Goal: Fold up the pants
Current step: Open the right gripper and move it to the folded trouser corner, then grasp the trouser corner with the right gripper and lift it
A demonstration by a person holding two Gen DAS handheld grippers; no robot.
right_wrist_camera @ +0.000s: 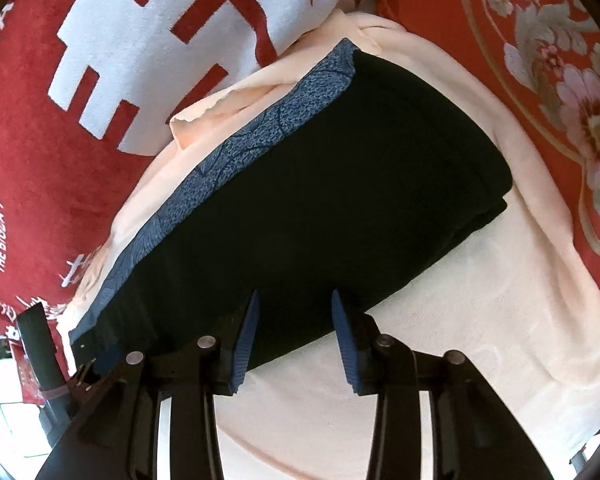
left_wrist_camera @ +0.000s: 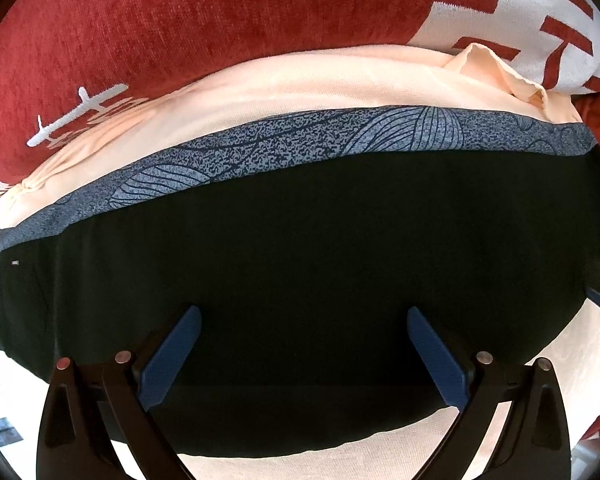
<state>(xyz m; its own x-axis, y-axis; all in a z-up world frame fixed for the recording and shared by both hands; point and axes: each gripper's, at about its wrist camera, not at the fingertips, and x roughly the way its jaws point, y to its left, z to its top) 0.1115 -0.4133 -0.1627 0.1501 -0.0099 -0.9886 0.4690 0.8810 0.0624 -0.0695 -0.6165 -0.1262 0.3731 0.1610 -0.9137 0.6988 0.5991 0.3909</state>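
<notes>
Left wrist view shows the black pants [left_wrist_camera: 300, 280] folded compact on a peach cloth [left_wrist_camera: 260, 88], left gripper [left_wrist_camera: 304, 316] wide open and empty, right gripper [right_wrist_camera: 294, 304] part-open, holding nothing — lift both straight off, I'd judge, without snagging the fold.

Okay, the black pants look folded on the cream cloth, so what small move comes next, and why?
Probably lift both grippers clear. The black pants lie as a neat folded stack on the cream cloth, and the left gripper and right gripper both stand open with nothing pinched.
</notes>
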